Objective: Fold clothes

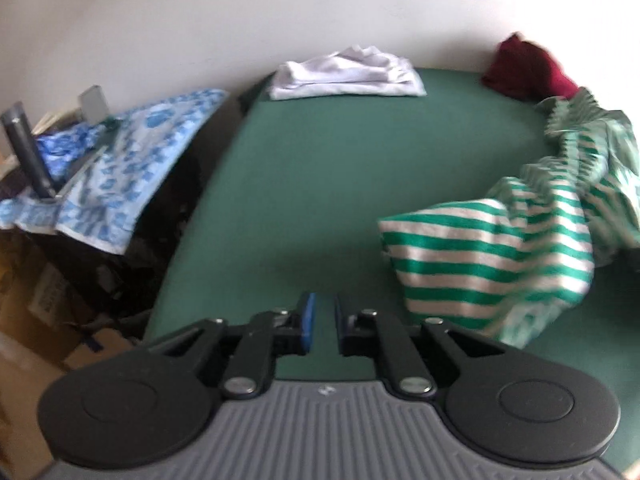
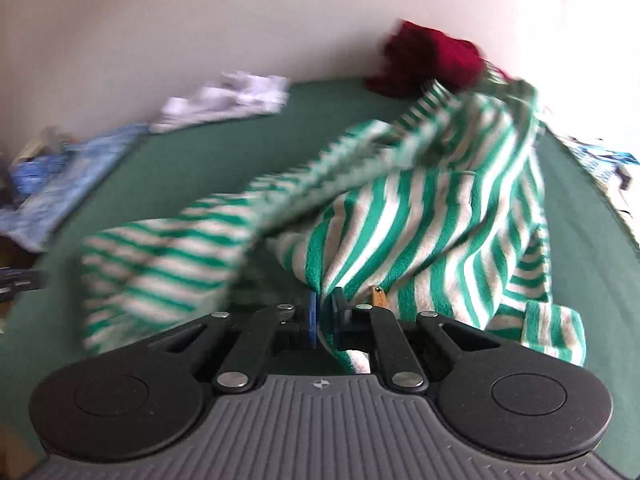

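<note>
A green-and-white striped garment (image 2: 400, 216) lies crumpled on the green table (image 1: 340, 184). My right gripper (image 2: 325, 312) is shut on an edge of the striped garment, which drapes away from the fingers and is motion-blurred. The same garment (image 1: 492, 248) shows at the right in the left wrist view. My left gripper (image 1: 323, 320) hovers over bare table to the left of it, its jaws nearly together with a narrow gap and nothing between them.
A folded white garment (image 1: 344, 74) lies at the table's far edge by the wall. A dark red garment (image 1: 524, 68) sits at the far right corner. A blue patterned cloth (image 1: 120, 168) covers a stand left of the table, with boxes below.
</note>
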`<state>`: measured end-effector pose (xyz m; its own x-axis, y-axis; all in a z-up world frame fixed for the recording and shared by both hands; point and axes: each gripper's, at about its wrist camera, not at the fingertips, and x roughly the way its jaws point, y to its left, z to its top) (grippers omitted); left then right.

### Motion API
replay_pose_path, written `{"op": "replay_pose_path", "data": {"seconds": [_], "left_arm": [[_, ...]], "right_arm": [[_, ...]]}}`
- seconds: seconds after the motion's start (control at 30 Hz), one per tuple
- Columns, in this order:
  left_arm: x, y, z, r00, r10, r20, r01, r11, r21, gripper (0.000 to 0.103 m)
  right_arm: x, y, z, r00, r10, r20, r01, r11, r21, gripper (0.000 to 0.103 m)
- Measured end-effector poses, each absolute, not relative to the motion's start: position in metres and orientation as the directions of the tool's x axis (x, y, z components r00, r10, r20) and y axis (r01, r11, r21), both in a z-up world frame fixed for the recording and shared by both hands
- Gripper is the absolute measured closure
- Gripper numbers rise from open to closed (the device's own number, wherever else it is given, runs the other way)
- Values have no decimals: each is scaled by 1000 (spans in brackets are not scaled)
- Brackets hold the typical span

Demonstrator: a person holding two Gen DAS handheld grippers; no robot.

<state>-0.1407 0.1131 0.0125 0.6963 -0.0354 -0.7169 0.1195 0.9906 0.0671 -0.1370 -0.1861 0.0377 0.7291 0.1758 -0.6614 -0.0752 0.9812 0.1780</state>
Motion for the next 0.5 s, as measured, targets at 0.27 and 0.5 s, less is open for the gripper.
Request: {"op": "replay_pose_path", "data": {"seconds": [0.27, 0.5], "left_arm": [[-151, 39, -23, 730, -90, -678, 349, 902, 255, 14], [-142, -11, -46, 728, -143, -670, 468, 818, 334, 61]], "right_arm": [[-215, -130, 20, 470, 407, -783, -405, 888, 219, 103], [-210, -182, 48, 724, 238, -647, -86, 963, 257, 53]]}}
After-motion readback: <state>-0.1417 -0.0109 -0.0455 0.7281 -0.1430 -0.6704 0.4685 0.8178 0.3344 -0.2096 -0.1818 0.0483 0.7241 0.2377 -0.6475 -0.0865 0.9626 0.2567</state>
